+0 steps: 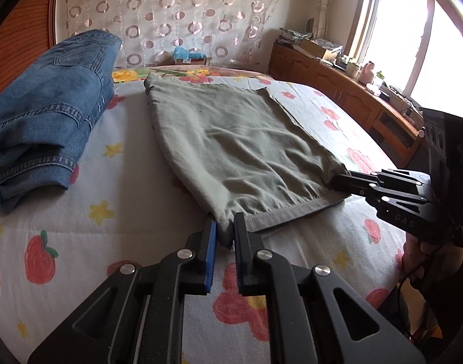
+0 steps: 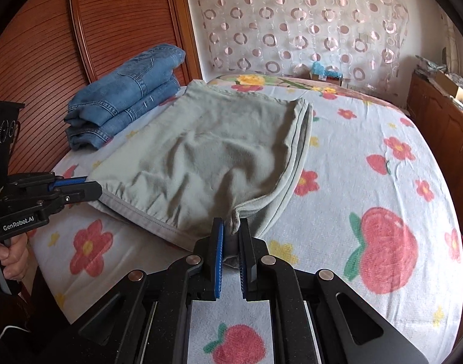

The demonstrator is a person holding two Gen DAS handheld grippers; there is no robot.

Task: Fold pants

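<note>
- Black-fingered left gripper, at the bottom of its own view, is clenched on the near left corner of the grey-green pants, cloth bunched between its blue pads.
- Bed, under a white sheet printed with red flowers and strawberries, fills most of both views and carries everything.
- Pants lie folded flat in the middle of the frame, hem edge nearest the cameras, with nothing lying on them.
- Folded blue jeans sit in the upper left, just beside the pants and apart from both grippers.
- Wooden cabinet with clutter on top runs along the right, beneath the bright window.
- Right gripper is clamped on the near right corner, fabric pinched between its pads.
- Person's hand holds the left gripper's handle at the lower left of the right wrist view.
</note>
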